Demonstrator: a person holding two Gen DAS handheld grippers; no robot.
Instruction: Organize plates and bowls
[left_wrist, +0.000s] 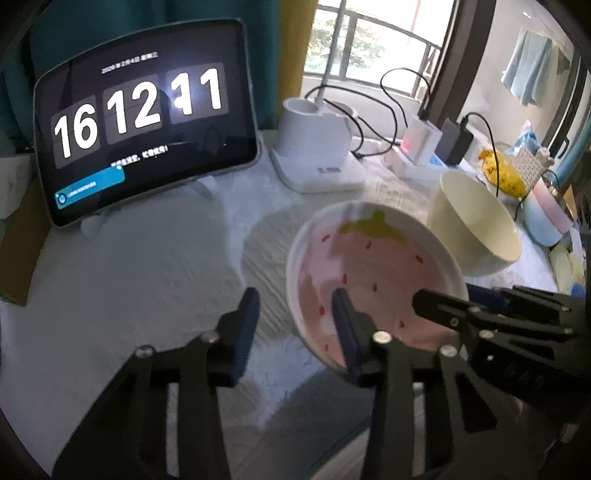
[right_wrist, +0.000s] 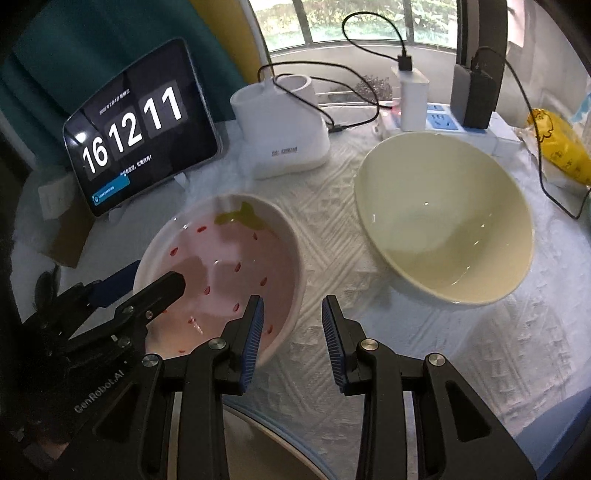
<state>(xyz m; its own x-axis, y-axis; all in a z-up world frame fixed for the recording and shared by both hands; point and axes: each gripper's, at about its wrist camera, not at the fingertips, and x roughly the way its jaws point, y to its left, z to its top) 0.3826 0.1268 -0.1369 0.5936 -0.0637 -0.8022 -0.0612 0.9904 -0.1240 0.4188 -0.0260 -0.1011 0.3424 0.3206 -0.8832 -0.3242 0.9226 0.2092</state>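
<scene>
— Left gripper (left_wrist: 295, 325) first: what does its own camera show?
— Its fingers stand apart, straddling the near rim of the strawberry-patterned bowl (left_wrist: 373, 280), with one finger inside and one outside. The bowl looks tilted above the white cloth (left_wrist: 147, 277); whether it touches the cloth I cannot tell. The cream bowl (left_wrist: 476, 229) sits just behind it, right of the tablet clock (left_wrist: 144, 118).
— And from the right wrist?
— The right gripper (right_wrist: 293, 343) is spread apart with nothing between its pads, hovering just right of the strawberry bowl (right_wrist: 229, 266). The left gripper (right_wrist: 144, 284) reaches in from the left, one finger inside that bowl. The cream bowl (right_wrist: 443, 221) rests on the cloth (right_wrist: 461, 350), near a white holder (right_wrist: 284, 129).
</scene>
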